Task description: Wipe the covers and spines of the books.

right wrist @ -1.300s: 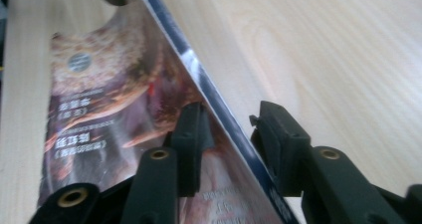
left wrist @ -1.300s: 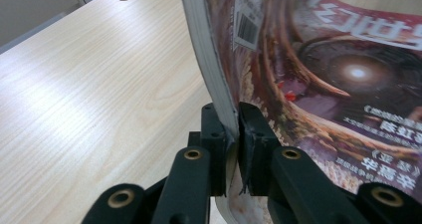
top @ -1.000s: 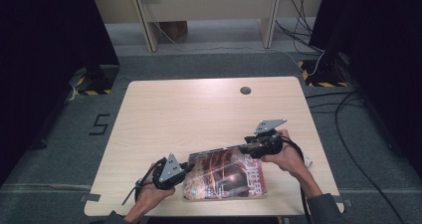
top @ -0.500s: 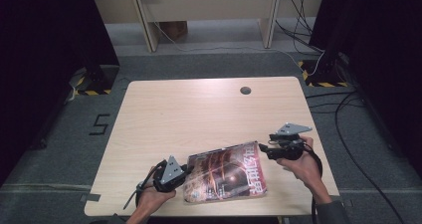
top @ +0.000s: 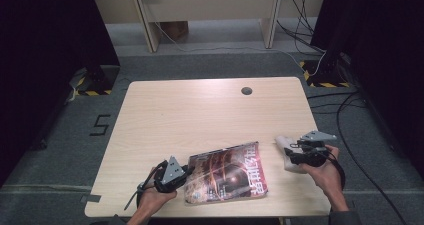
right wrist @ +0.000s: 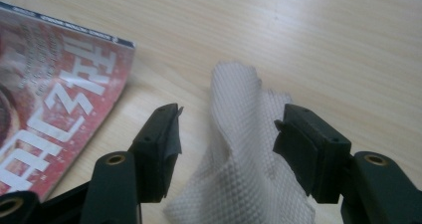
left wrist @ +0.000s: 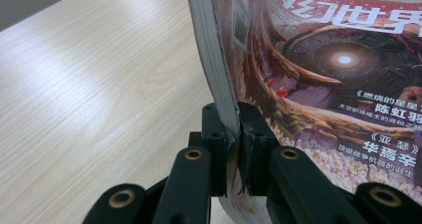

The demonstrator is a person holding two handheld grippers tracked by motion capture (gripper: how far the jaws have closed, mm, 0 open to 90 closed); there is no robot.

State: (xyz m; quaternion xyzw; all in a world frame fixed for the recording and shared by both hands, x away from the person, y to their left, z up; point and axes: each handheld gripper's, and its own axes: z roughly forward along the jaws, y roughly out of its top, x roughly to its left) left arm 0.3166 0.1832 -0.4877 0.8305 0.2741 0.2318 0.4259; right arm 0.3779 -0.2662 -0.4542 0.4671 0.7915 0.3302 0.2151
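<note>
While its jaws clamp the near-left edge of the magazine (left wrist: pixel 318 74), the left gripper (top: pixel 172 174) sits at about seven o'clock on the table (top: pixel 200 110). The right gripper (top: pixel 300 155), at about four o'clock, has its jaws spread, just having opened wider, around a crumpled white cloth (right wrist: pixel 244 154) without pressing it; the cloth lies just right of the magazine, which rests at six o'clock.

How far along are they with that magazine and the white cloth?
The magazine lies closed on the table, and the left gripper is clamped on its edge. The right gripper has its jaws open around the white cloth, not pressing it. Gripping the cloth, perhaps to wipe, looks left.
</note>
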